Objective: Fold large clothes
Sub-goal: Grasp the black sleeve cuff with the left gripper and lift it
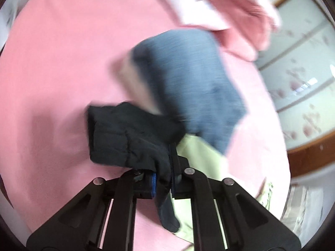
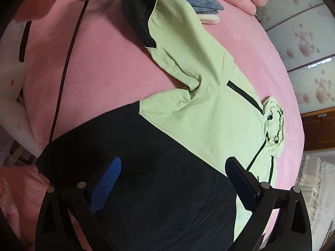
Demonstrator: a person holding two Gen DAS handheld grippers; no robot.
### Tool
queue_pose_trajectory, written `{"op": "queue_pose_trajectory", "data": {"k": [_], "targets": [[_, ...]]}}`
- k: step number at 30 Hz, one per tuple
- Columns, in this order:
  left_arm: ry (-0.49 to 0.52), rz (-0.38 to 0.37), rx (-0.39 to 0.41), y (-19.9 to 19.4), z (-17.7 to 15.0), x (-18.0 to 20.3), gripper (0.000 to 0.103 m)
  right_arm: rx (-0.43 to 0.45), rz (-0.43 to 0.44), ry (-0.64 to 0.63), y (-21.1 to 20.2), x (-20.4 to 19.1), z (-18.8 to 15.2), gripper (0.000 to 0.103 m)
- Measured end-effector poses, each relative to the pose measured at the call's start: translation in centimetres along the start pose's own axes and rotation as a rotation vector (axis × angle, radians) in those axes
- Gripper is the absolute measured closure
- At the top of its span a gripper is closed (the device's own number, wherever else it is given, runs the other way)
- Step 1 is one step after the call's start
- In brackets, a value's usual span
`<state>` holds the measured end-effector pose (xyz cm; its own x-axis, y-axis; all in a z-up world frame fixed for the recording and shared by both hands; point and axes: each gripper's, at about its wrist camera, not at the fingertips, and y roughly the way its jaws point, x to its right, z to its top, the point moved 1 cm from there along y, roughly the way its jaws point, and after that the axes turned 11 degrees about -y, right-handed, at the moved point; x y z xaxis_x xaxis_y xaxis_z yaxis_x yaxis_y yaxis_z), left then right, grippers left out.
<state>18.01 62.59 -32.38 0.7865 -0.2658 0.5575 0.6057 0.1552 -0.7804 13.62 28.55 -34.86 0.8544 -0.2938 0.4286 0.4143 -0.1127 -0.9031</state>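
On pink bed [image 2: 100, 67], jacket [image 2: 209, 113] lying lengthwise, hood far-right, left claw [image 1: 163, 185] clamping black cuff [image 1: 125, 138], right claw [image 2: 171, 186] wide.

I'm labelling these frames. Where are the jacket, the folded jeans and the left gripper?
jacket [image 2: 209, 113]: right wrist view, green chest panel.
folded jeans [image 1: 194, 79]: left wrist view, top of the stack.
left gripper [image 1: 164, 185]: left wrist view, between fingertips clamping the black cuff.
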Motion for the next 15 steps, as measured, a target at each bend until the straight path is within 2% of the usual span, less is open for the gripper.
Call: {"op": "queue_pose_trajectory", "data": {"k": [4,6,8,11,12,15], "targets": [[0.133,-0.129,0.047,-4.4,-4.1,5.6,0.098,-0.013,-0.004,0.061,-0.2,1.0,-2.3,0.002],[0.193,-0.203,0.043,-5.6,-6.1,9.0,0.098,-0.017,-0.003,0.108,-0.3,2.0,-3.7,0.002],[0.256,-0.247,0.032,-7.6,-8.9,13.9,0.099,-0.013,0.006,0.172,-0.6,3.5,-5.5,0.002],[0.409,-0.313,0.011,-9.3,-13.8,18.8,0.098,-0.002,0.009,0.288,-1.1,6.3,-8.9,0.002],[0.480,-0.340,0.000,-9.5,-16.4,20.9,0.099,0.004,0.011,0.337,-1.3,7.4,-10.3,0.002],[0.599,-0.397,-0.065,-9.7,-22.8,25.0,0.098,0.029,0.019,0.485,-1.9,10.5,-14.6,0.002]]}}
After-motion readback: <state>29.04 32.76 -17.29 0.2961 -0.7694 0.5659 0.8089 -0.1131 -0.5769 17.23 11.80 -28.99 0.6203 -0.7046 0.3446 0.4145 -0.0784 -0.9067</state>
